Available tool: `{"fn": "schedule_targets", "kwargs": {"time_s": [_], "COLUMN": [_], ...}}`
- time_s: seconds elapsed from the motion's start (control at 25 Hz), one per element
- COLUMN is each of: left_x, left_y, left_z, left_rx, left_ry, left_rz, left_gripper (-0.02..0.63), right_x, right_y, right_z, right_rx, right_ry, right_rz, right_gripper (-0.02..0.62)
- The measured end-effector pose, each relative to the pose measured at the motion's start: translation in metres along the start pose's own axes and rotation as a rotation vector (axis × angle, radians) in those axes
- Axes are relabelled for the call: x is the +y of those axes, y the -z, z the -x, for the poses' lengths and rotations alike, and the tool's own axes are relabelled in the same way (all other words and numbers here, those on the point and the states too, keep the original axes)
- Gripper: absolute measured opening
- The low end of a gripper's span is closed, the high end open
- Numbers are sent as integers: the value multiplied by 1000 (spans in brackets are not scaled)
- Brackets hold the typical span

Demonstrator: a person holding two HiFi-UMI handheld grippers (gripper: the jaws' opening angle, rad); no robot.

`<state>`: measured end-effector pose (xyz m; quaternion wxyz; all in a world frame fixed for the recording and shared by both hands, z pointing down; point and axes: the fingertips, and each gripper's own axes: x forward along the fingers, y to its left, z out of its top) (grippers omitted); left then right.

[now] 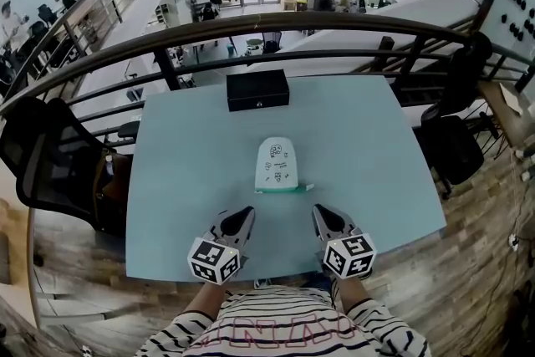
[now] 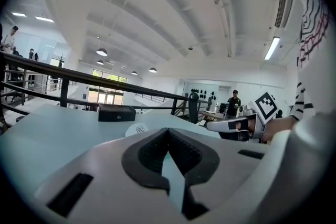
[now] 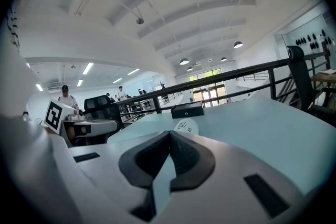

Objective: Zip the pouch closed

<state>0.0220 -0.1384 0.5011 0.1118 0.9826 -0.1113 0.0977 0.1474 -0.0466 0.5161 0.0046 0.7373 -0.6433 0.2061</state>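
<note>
Shut and empty, left tongs [image 1: 247, 213] and right tongs [image 1: 318, 212] hover just short of the white doodled fabric pouch [image 1: 277, 163].
Its teal zip edge [image 1: 284, 190] faces them; zipped or open, I can't tell.

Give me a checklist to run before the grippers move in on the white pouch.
1. The white doodle-printed fabric pouch lies flat on the pale blue table: ok.
2. Its green zip edge faces the grippers: ok.
3. Zip open or closed: cannot tell.
4. The left gripper and right gripper are empty: ok.
5. Jaws parted to grasp: not ok, both shut.
6. The black rectangular box stands apart from the pouch: ok.
</note>
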Motion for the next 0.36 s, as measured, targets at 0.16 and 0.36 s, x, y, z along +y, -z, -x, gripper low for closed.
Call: {"fn": "schedule_targets", "kwargs": {"time_s": [0.16,0.36], "left_x": [4,3], "left_y": [2,1], "left_z": [7,18], "left_rx": [-1,6], "left_ry": [-2,3], "left_rz": [6,2], "left_gripper": [25,25], "right_x": [6,14], "right_y": [4,5], "right_z": [2,9], "right_rx": [2,8], "right_ry": [14,35], "right_rz": [5,2], "right_gripper": [26,26]}}
